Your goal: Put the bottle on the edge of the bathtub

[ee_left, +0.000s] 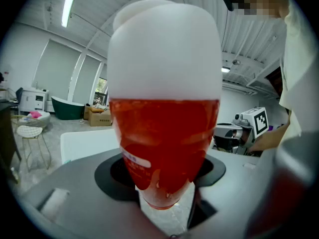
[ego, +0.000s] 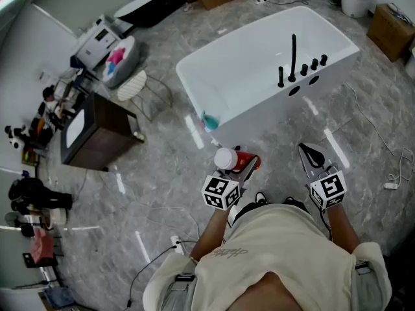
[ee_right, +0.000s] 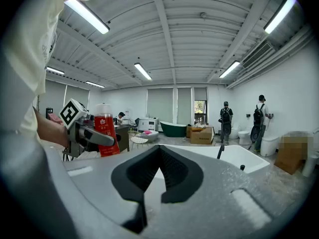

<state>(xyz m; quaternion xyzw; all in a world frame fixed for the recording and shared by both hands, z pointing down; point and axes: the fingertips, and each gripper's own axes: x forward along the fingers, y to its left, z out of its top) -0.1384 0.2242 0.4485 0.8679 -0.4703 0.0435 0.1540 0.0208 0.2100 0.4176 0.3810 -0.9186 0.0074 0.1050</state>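
Note:
My left gripper (ego: 241,164) is shut on a red bottle (ego: 238,160) with a white cap, held upright near the floor just in front of the white bathtub (ego: 272,112). In the left gripper view the bottle (ee_left: 164,148) fills the frame, clamped between the dark jaws of that gripper (ee_left: 164,185). My right gripper (ego: 314,155) hangs to the right of the bottle, shut and empty, also short of the tub's front wall. The right gripper view shows its jaws (ee_right: 158,183) closed, with the bottle (ee_right: 104,131) at the left and the bathtub (ee_right: 234,156) ahead.
Black tap fittings (ego: 293,60) stand on the tub's right rim. A teal object (ego: 209,120) sits at the tub's near corner. A dark cabinet (ego: 94,131) and a white wire chair (ego: 133,86) are to the left. Cardboard boxes (ego: 391,28) and a floor cable (ego: 382,154) lie right. Two people (ee_right: 225,116) stand far off.

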